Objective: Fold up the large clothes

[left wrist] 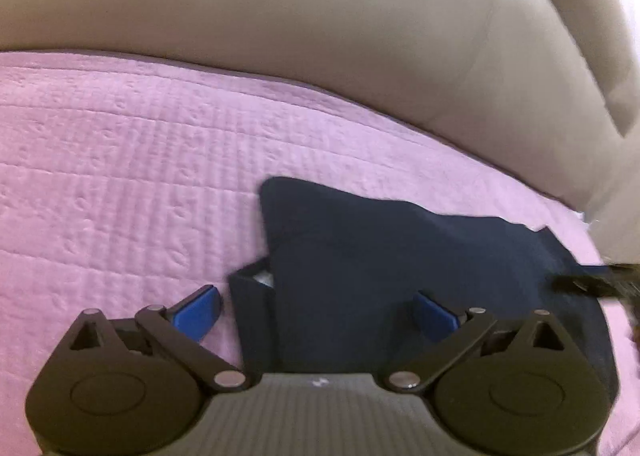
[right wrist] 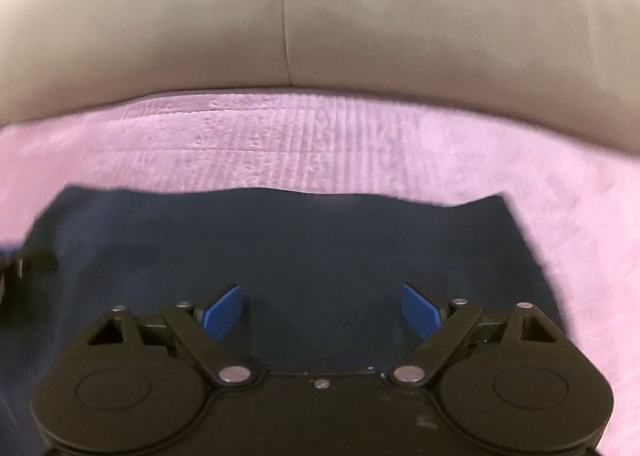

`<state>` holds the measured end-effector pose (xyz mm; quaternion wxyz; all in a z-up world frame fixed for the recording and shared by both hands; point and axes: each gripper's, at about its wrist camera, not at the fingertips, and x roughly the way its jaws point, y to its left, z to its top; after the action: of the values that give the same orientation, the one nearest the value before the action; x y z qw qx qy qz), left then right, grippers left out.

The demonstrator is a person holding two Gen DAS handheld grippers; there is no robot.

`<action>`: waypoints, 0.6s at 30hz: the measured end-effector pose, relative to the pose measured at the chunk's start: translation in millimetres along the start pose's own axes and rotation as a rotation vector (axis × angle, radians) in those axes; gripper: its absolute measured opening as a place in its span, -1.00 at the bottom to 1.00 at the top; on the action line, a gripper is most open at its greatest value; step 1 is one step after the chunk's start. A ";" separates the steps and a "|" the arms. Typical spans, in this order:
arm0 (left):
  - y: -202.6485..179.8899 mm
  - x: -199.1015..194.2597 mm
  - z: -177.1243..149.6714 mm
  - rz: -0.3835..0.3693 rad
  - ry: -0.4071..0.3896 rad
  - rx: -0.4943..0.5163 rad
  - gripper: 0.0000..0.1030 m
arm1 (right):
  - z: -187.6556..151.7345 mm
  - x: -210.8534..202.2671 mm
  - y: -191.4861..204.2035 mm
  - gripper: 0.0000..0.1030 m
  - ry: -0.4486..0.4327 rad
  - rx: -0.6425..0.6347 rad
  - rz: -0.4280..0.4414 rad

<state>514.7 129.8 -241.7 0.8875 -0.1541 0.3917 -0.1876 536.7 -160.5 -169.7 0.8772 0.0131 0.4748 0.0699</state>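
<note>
- On the pink quilted cover, a dark navy garment lies spread, partly folded, its top edge short of the sofa back; from the right wrist view it fills the lower middle of the picture.
- Along its left side a narrow folded strip with a paler lining pokes out from under the top layer; the upper left corner stands in a neat point, and the top edge is gently wavy, not straight.
- Fabric looks flat and smooth, with few creases; both pictures are blurred, so seams and detail cannot be made out.
- Over the garment's left edge hovers the left gripper, jaws wide apart, gripping nothing; one blue pad sits over the pink cover, the other over the navy cloth.
- Above the middle of the garment is the right gripper, jaws likewise spread and empty, both blue pads over dark cloth.
- At the right edge of the left wrist view a blurred black shape, seemingly part of the other gripper, juts in over the garment's far side.
- Behind everything rises a beige leather sofa back, with a vertical seam showing in the right wrist view; the pink cover runs right up to its base.
</note>
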 end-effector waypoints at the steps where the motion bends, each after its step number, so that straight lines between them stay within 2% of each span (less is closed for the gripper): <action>1: -2.4 0.6 -5.5 -0.042 0.026 0.006 0.97 | -0.6 2.9 2.2 0.98 -0.003 0.032 0.007; 4: -11.0 -9.1 -25.9 -0.090 0.060 0.030 0.97 | 10.2 20.9 7.0 0.98 -0.034 0.063 -0.025; 7: -14.2 -22.1 -43.3 -0.127 0.096 0.039 0.97 | 18.3 33.5 19.5 0.98 -0.044 0.003 -0.085; 9: -12.2 -27.8 -48.4 -0.148 0.119 0.034 0.90 | 15.0 37.2 23.3 0.98 -0.042 -0.006 -0.101; 12: -4.0 -30.8 -48.1 -0.151 0.124 -0.007 0.72 | -1.5 26.5 26.4 0.98 -0.050 -0.006 -0.096; 15: 6.6 -29.7 -43.8 -0.179 0.121 -0.079 0.71 | -25.7 12.8 26.1 0.98 -0.044 -0.017 -0.079; 18: 2.9 -37.6 -53.0 -0.206 0.132 -0.072 0.71 | -59.4 -7.8 24.6 0.99 -0.083 -0.062 -0.063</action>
<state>452.0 142.7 -253.2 0.8298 -0.2126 0.4378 -0.2731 480.2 -139.8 -193.7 0.8980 -0.0260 0.4357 0.0562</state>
